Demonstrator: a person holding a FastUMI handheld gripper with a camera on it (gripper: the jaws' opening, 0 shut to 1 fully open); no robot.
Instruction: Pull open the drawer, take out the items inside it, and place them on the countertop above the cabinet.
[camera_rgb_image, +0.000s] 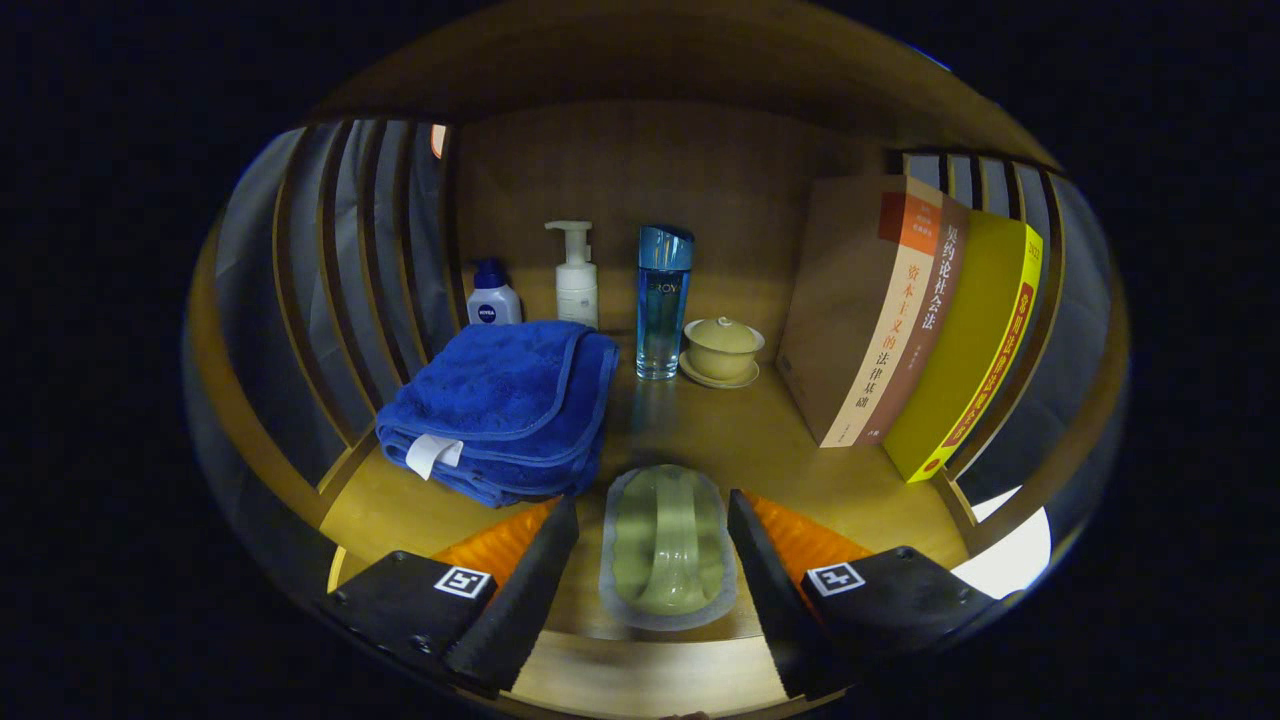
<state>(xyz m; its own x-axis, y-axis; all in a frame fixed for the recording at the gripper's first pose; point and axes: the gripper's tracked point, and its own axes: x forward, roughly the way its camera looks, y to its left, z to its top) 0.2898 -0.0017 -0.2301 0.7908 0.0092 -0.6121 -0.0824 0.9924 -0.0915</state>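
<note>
Tool spread open around pale green oblong packet in clear wrap, fingers not pressing it.
Best to back straight off without dragging it, judging it placed. Packet sits between the fingers on the wooden surface; folded blue towel at 11 o'clock, blue glass bottle at 12, upright books at 2.

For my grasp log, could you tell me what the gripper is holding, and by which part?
Nothing is held: the gripper is open, with the pale green object lying between its fingers, touched by neither.
</note>
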